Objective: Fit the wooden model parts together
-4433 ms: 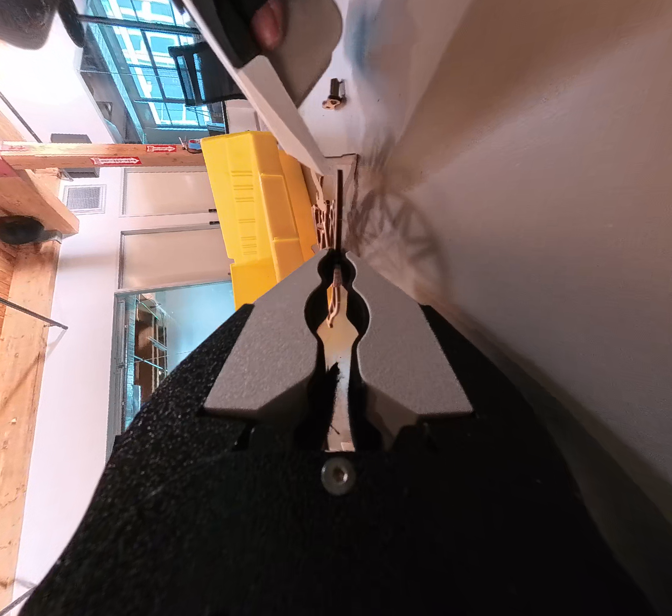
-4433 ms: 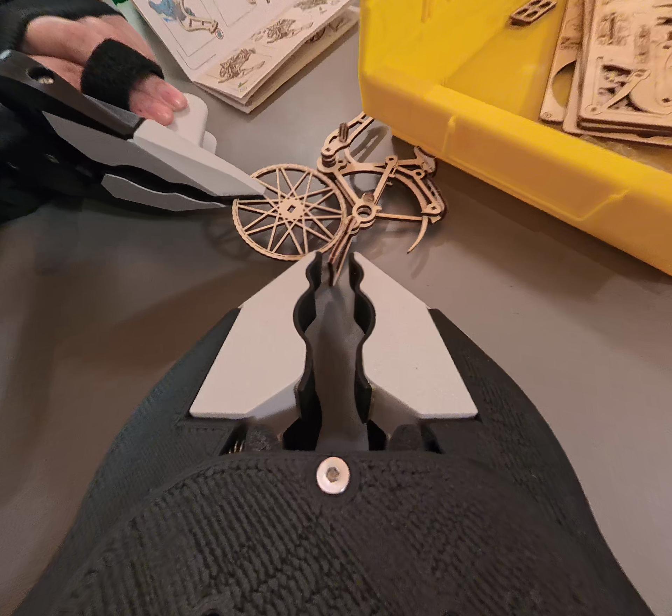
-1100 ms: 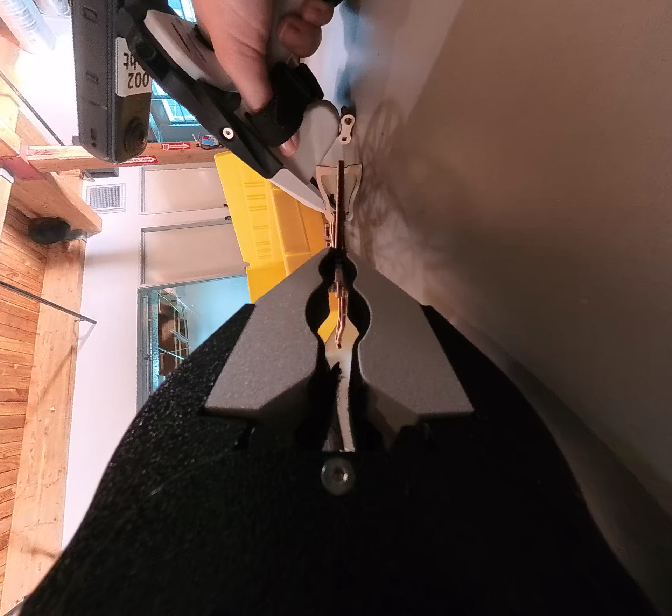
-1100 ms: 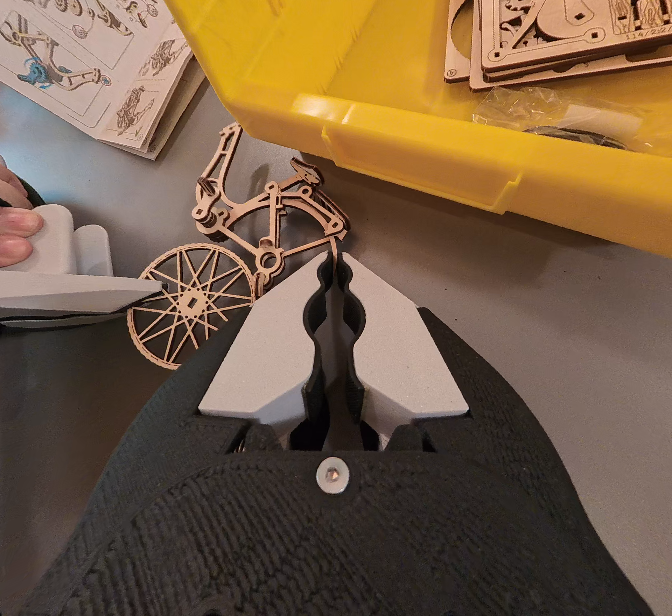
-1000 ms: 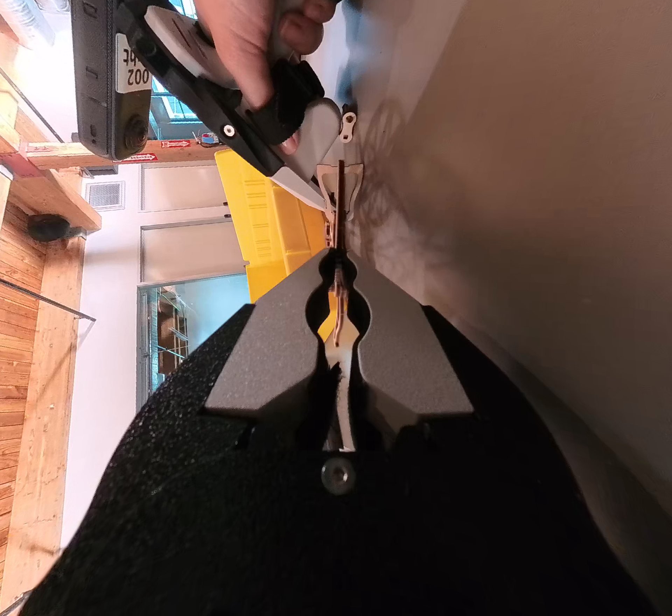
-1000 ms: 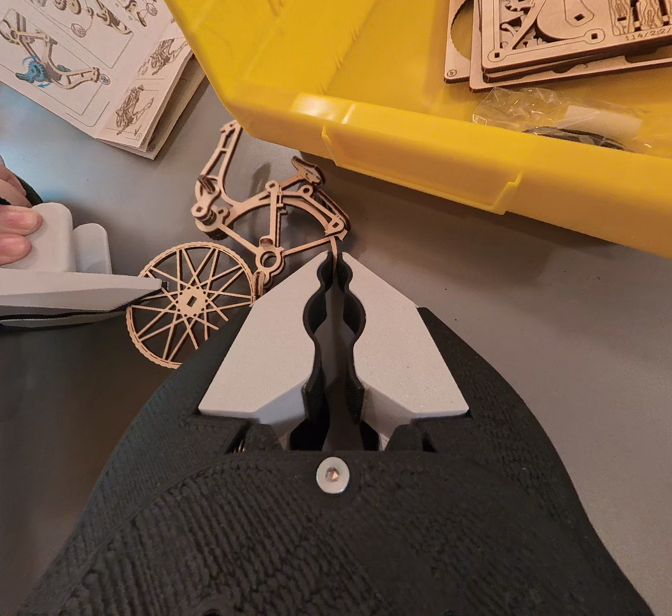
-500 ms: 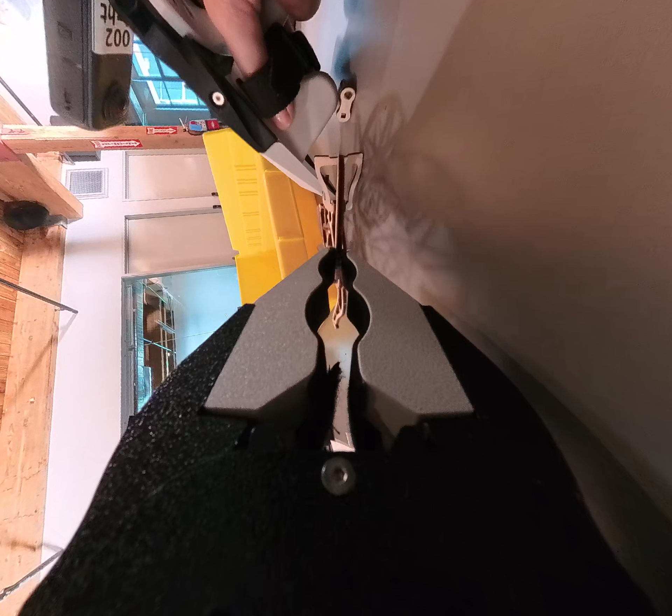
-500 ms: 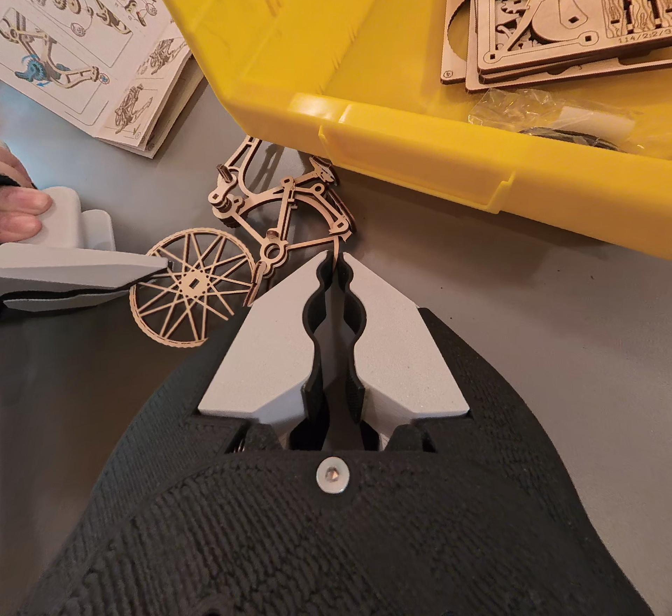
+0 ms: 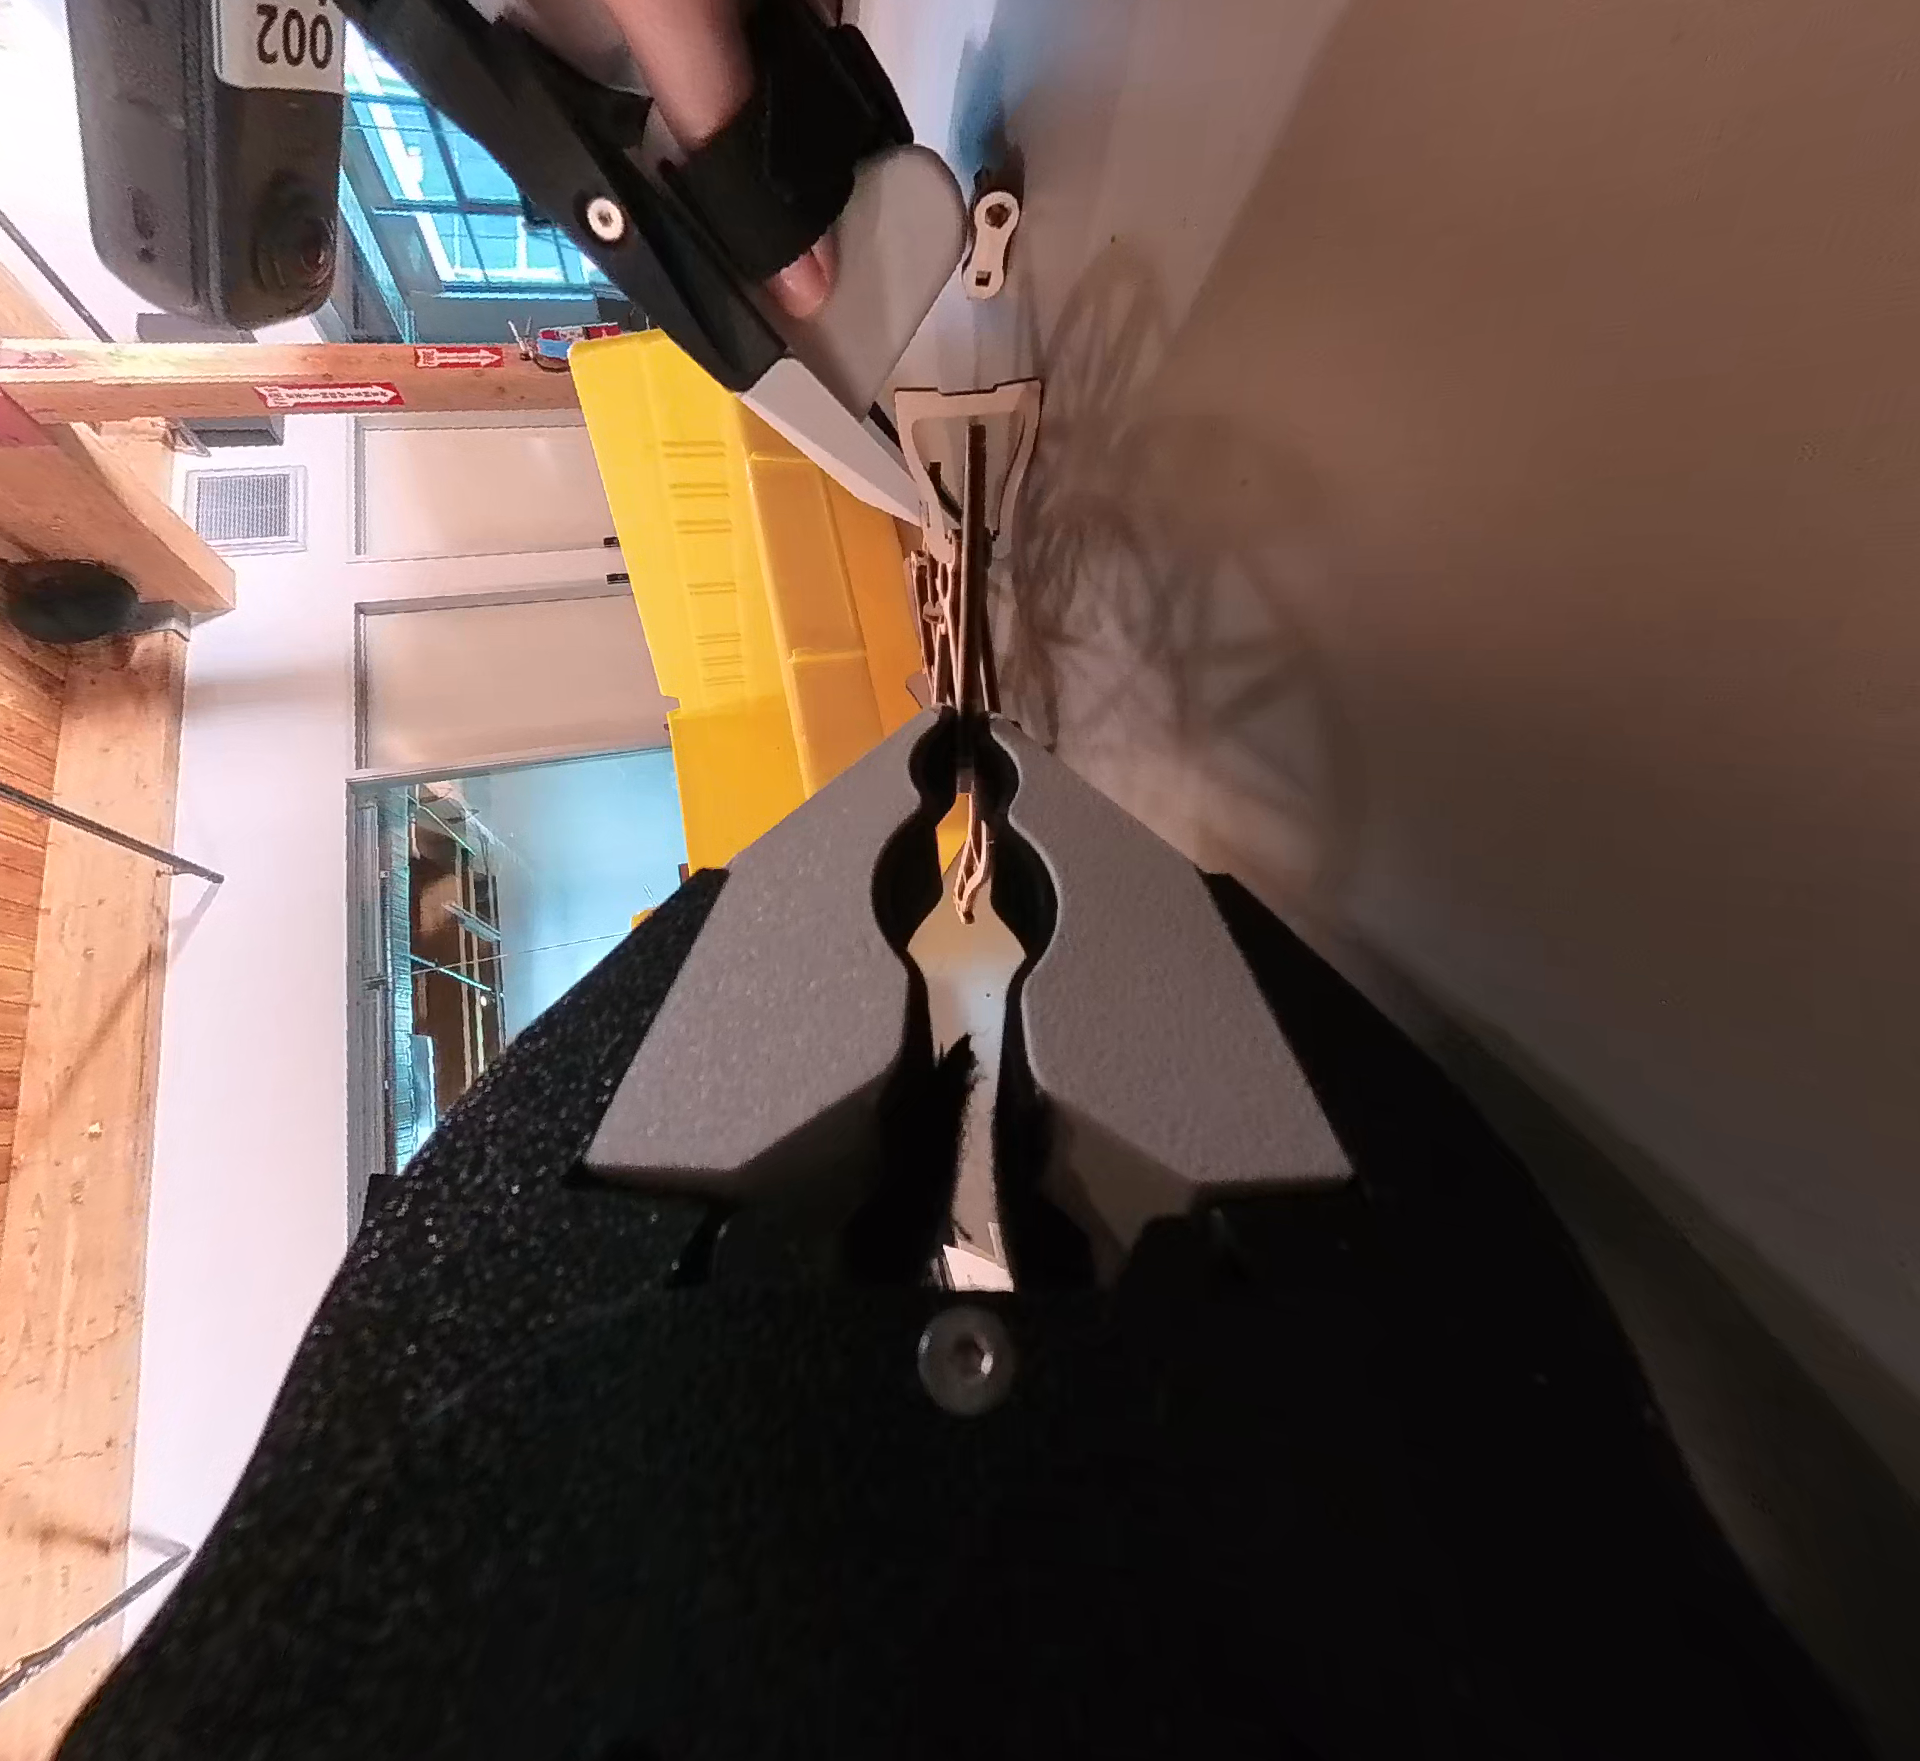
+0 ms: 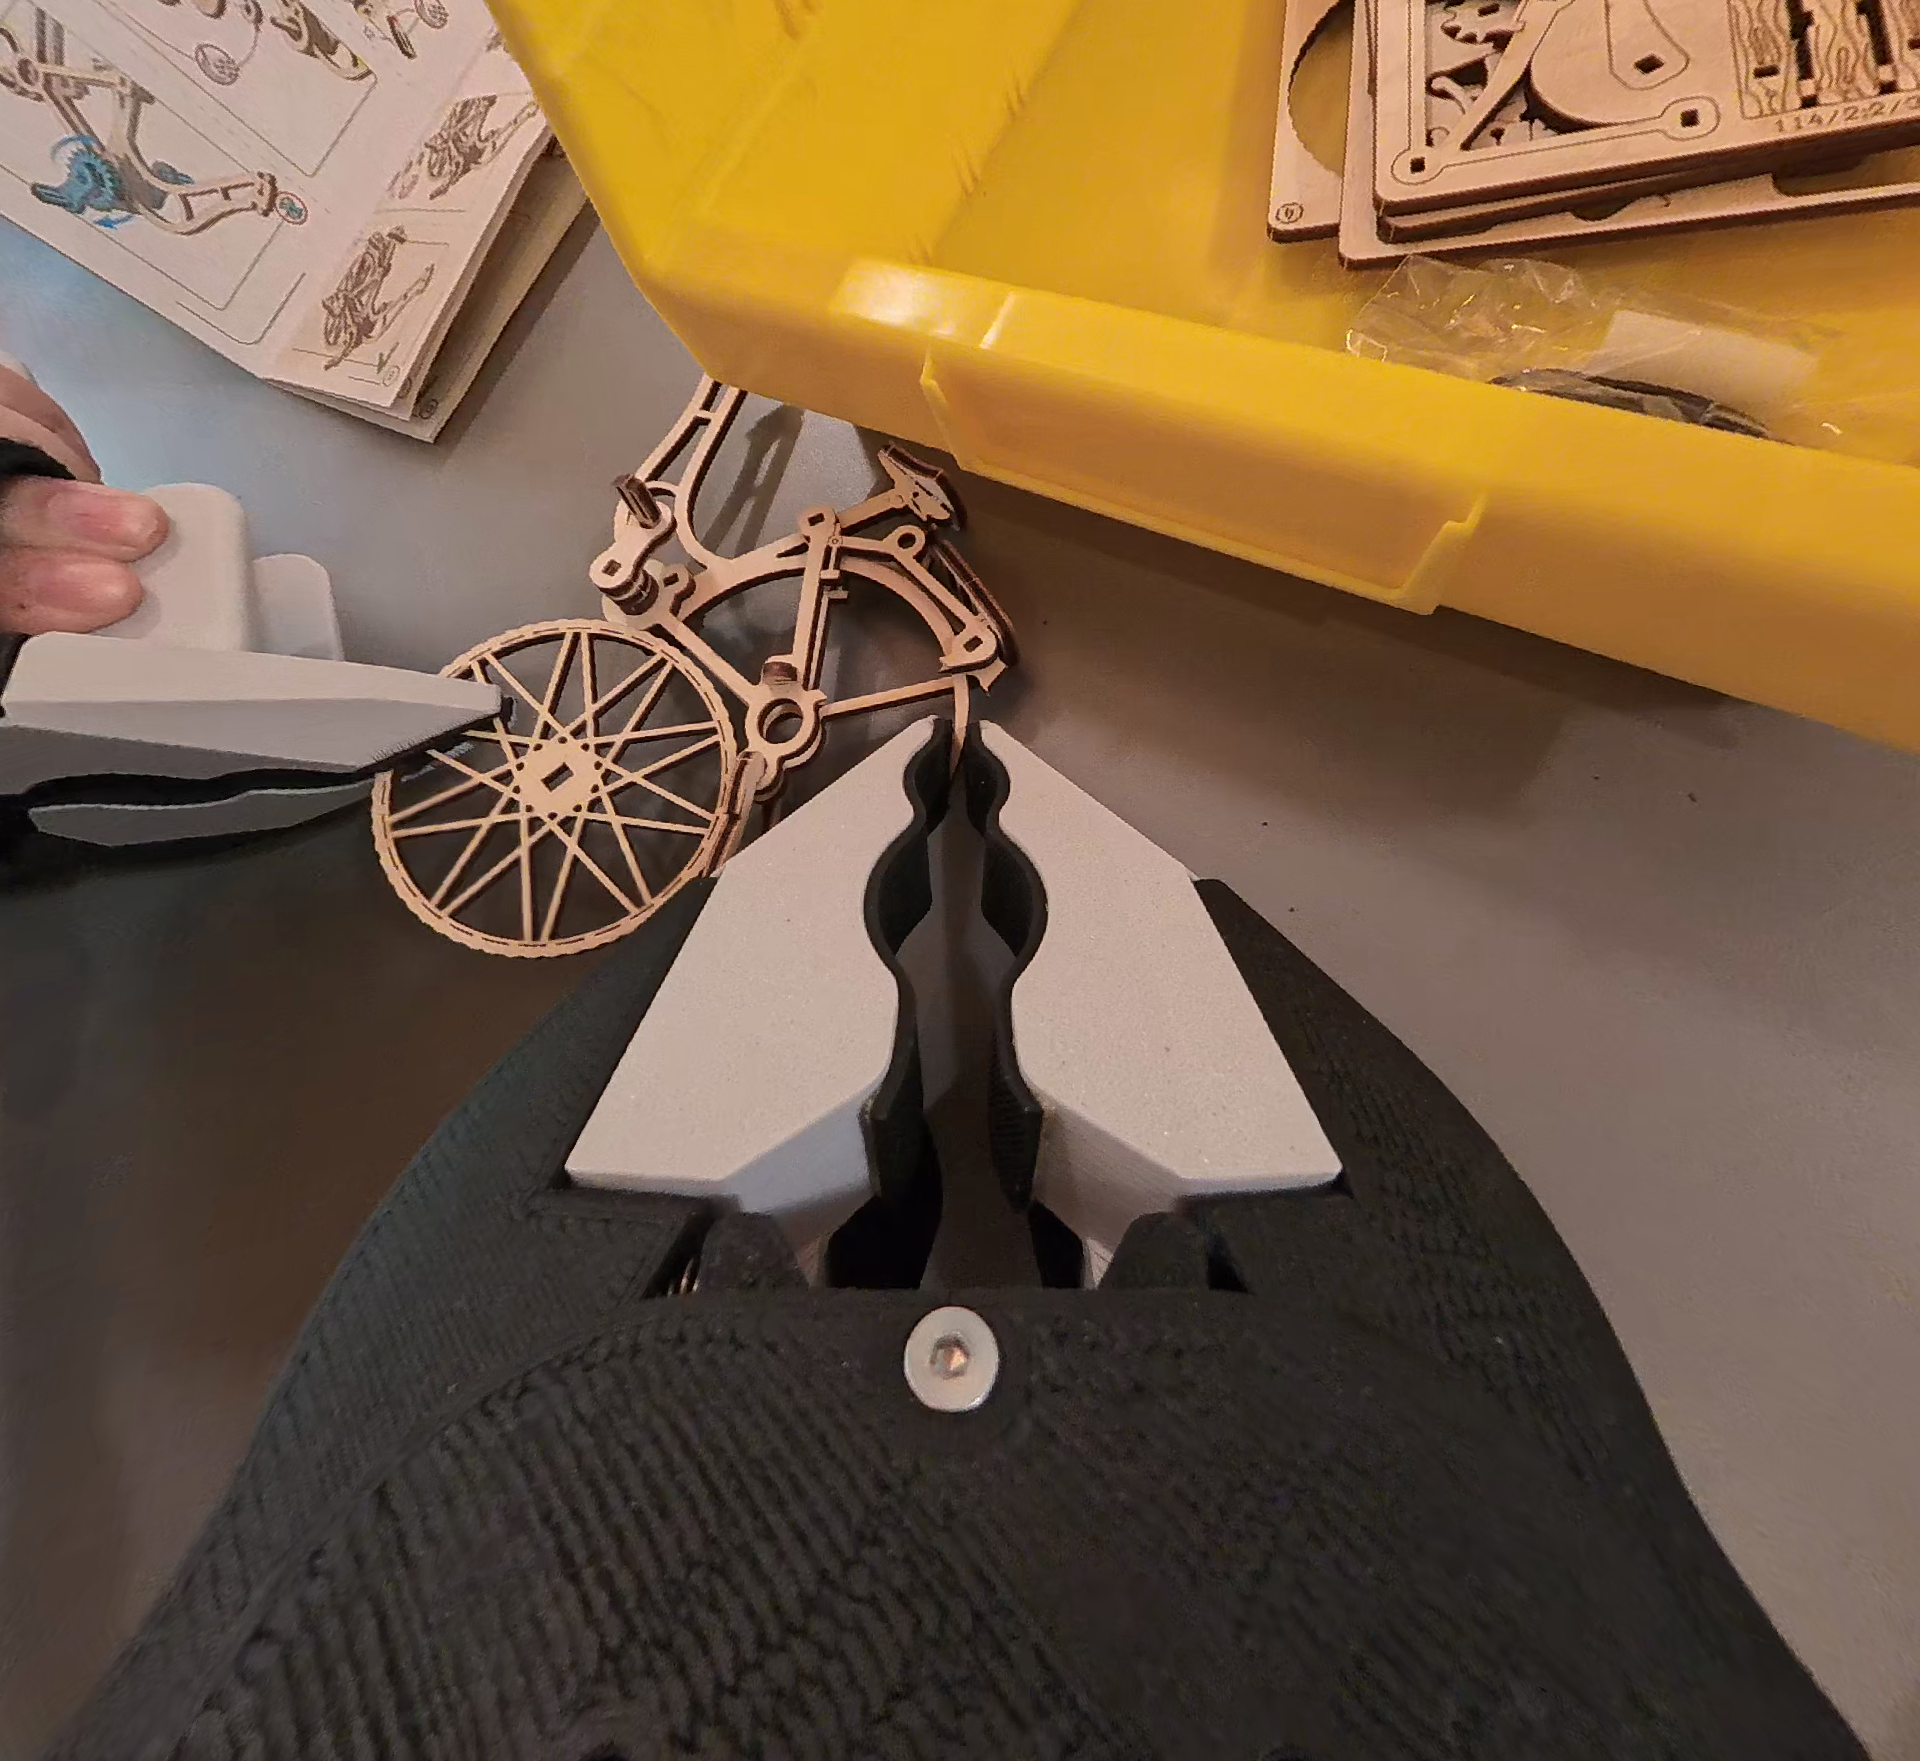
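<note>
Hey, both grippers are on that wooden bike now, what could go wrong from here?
1. The left gripper pinches only the thin spoked wheel; twisting may snap a spoke.
2. The right gripper clamps a slim frame edge, so it might slip.
3. The frame sits against the yellow bin and could snag on it.

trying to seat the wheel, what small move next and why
Probably ease the spoked wheel a little toward the bike frame. The left gripper pinches the wheel's rim, the right gripper pinches the frame's rear, and the wheel overlaps the frame without looking seated.
</note>
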Demonstrator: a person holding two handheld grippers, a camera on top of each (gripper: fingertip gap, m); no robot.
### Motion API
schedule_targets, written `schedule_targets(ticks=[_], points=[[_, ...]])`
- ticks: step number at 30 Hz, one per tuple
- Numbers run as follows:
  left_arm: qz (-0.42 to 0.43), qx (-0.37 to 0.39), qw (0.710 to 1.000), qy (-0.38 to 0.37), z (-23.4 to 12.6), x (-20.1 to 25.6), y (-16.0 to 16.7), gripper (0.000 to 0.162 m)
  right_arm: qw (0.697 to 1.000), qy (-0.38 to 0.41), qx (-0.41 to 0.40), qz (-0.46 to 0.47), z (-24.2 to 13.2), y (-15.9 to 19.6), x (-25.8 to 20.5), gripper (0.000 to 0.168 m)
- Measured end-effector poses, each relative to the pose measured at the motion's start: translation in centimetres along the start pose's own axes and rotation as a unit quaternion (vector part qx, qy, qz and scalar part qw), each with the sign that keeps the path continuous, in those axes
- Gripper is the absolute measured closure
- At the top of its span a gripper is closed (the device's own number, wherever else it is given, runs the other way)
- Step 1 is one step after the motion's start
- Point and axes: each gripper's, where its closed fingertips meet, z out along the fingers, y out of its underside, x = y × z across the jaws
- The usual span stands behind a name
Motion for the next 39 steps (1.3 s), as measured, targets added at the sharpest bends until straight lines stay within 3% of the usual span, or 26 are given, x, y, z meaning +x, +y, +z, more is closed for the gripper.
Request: schedule_targets(ticks=[16,19,22,26,31,34,36,39], points=[[-0.039,-0.042,0.998,0.011,0.2,0.1,-0.7,0.162,0.999,0.035,0.017,-0.016,0.3,-0.5,0.5,0.168],[-0.032,-0.057,0.998,0.021,0.4,0.5,-0.1,0.162,0.997,0.036,0.043,-0.046,-0.9,-1.1,0.7,0.145],[-0.047,-0.053,0.997,0.024,0.4,0.4,-0.1,0.162,0.987,0.028,0.117,-0.104,-3.3,-2.6,-0.2,0.135],[-0.067,-0.054,0.996,0.027,0.5,0.4,0.1,0.162,0.939,-0.021,0.188,-0.287,-5.7,-2.4,-6.0,0.126],[-0.096,-0.040,0.994,0.022,0.2,-0.1,0.0,0.162,0.830,0.062,0.105,-0.544,-3.1,1.3,-9.1,0.131],[-0.100,-0.024,0.994,0.020,0.0,-0.2,-0.3,0.162,0.765,0.142,0.047,-0.627,-1.4,2.1,-8.1,0.140],[-0.095,-0.015,0.995,0.029,0.0,0.2,-0.6,0.161,0.721,0.190,0.045,-0.665,-1.4,1.6,-7.8,0.162],[-0.100,0.014,0.994,0.035,-0.2,0.3,-0.9,0.155,0.715,0.199,0.044,-0.668,-1.5,1.7,-7.7,0.167]])
